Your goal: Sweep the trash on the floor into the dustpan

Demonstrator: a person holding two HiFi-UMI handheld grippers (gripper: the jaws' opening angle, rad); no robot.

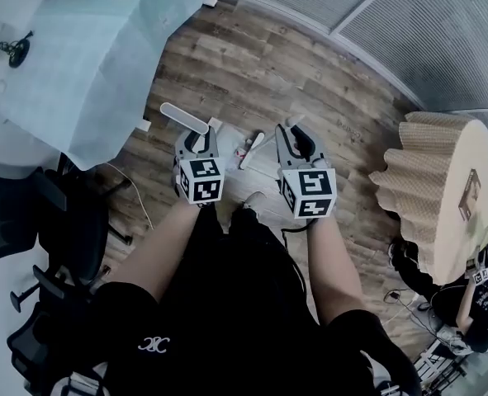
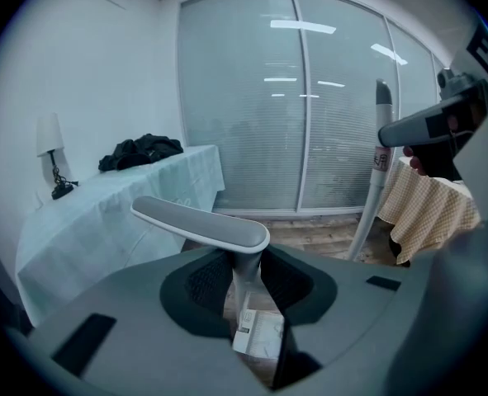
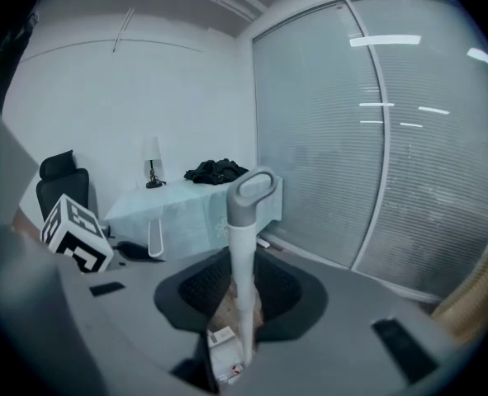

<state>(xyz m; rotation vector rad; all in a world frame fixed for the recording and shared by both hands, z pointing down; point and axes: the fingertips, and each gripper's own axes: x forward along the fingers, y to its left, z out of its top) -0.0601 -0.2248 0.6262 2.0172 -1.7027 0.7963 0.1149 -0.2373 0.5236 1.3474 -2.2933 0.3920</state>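
Floorboards (image 1: 310, 73) of grey-brown wood fill the head view and run up to a glass wall with blinds (image 1: 442, 31) along their far edge. At the floor's left edge stands a table under a pale cloth (image 1: 87, 64), with a dark garment (image 2: 140, 149) heaped on its far end. Near the right edge is a round table draped in checked cloth (image 1: 442, 188), and black office chairs (image 1: 54, 221) crowd the near left corner.

The person stands mid-floor with both arms forward. The left gripper (image 1: 198, 141) has its jaws clamped on the white stem of the dustpan handle (image 2: 201, 221), whose flat grey top sticks out above them. The pan itself is hidden under the gripper. The right gripper (image 1: 296, 134), just beside the left, has its jaws closed round the upright white broom pole (image 3: 244, 287), which ends in a grey loop grip (image 3: 252, 190).

The trash lies on the floor just in front of the two grippers: small white scraps (image 1: 250, 148) in the head view. A white carton (image 2: 260, 332) shows through the gap under the left jaws, and also below the right jaws beside the pole
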